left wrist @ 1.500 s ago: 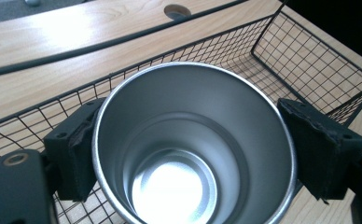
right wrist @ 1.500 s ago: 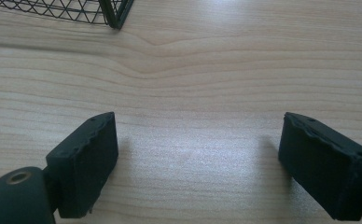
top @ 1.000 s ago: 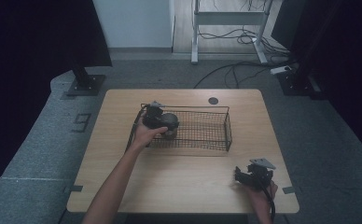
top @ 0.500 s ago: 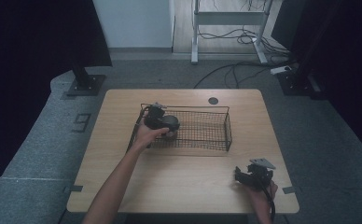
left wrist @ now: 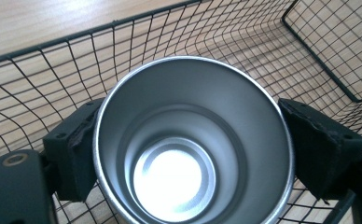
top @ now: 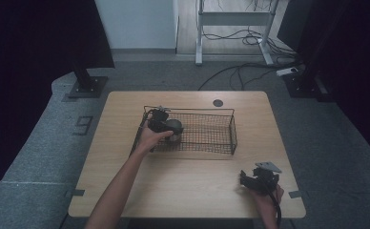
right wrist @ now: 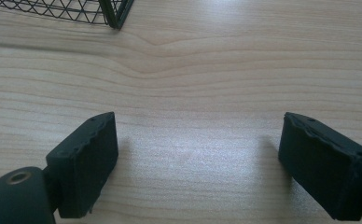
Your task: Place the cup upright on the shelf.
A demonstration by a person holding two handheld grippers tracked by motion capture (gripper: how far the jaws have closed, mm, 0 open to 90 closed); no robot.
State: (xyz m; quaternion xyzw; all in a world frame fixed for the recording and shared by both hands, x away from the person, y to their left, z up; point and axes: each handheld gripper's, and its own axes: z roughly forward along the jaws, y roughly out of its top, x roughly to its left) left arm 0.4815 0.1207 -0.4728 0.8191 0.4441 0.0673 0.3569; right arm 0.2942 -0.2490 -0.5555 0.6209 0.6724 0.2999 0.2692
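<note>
— what's in front of you, biggest thing first?

— the wooden surface [top: 192,181], pale and grained. on it sits a black wire basket [top: 207,148], long side running across, toward the far half of the surface.

— and inside the basket?

— a metal cup [left wrist: 193,140], at the basket's left end. in my left gripper view i look straight down into its mouth, shiny rim all round, bright bottom. the basket's mesh runs behind and beside it.

— who has the cup?

— my left gripper [top: 160,123] does. one black pad presses the cup's wall on each side, so my left jaws are clenched around the cup. from above, my left hand [top: 149,139] reaches over the basket's left edge.

— is the cup standing on the basket floor?

— i can't tell; the jaws hide its base.

— your other side?

— my right gripper [top: 259,177] rests near the front right corner of the surface, well apart from the basket. its jaws stand wide, released, bare wood between them. a corner of the basket shows at the top of that view.
</note>
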